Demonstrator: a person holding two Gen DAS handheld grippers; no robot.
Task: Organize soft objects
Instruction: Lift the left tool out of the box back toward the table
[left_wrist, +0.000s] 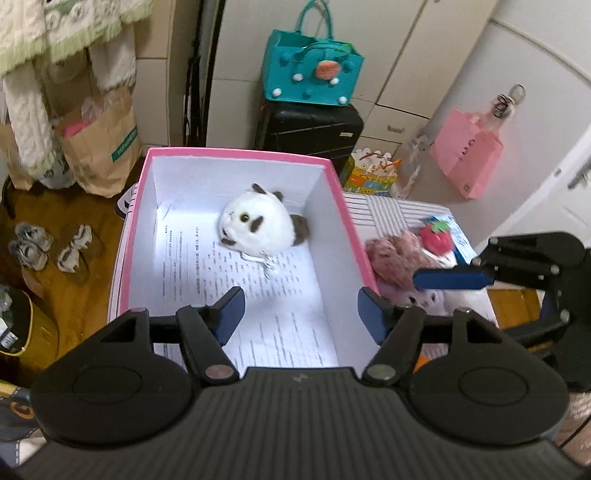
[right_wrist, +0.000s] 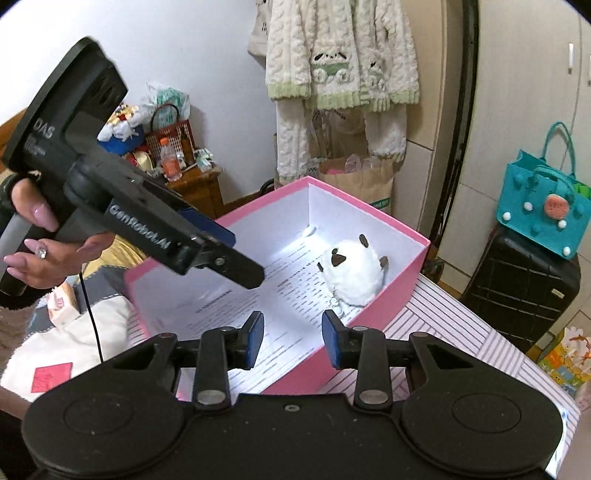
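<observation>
From the left wrist view, the left tool (left_wrist: 301, 314) hangs over the near end of the pink box (left_wrist: 349, 221) with its jaws standing well apart and nothing between them. A white plush panda (left_wrist: 258, 227) lies toward the far end of the box, on printed paper that lines the bottom, with a small metal keyring clasp trailing from it. To the right of the box, on the striped bench (left_wrist: 384, 210), a pile of soft toys waits: a pinkish-brown furry one (left_wrist: 395, 258), a red strawberry plush (left_wrist: 436, 236) and something white and fluffy (left_wrist: 454, 299) beneath. The right tool (left_wrist: 448, 277) reaches in above that pile; its pads look drawn near each other and seem empty.

From the right wrist view, the right tool (right_wrist: 293, 339) shows a narrow gap between its pads, holding nothing, poised over the near wall of the box. The panda sits against the far right wall. The left tool (right_wrist: 240, 264) is gripped by a hand (right_wrist: 44, 236).

These toys should be light, squashy and not fragile; fur may slip, so pinching deep across the body's middle looks safer than catching loose fluff or a ring.
</observation>
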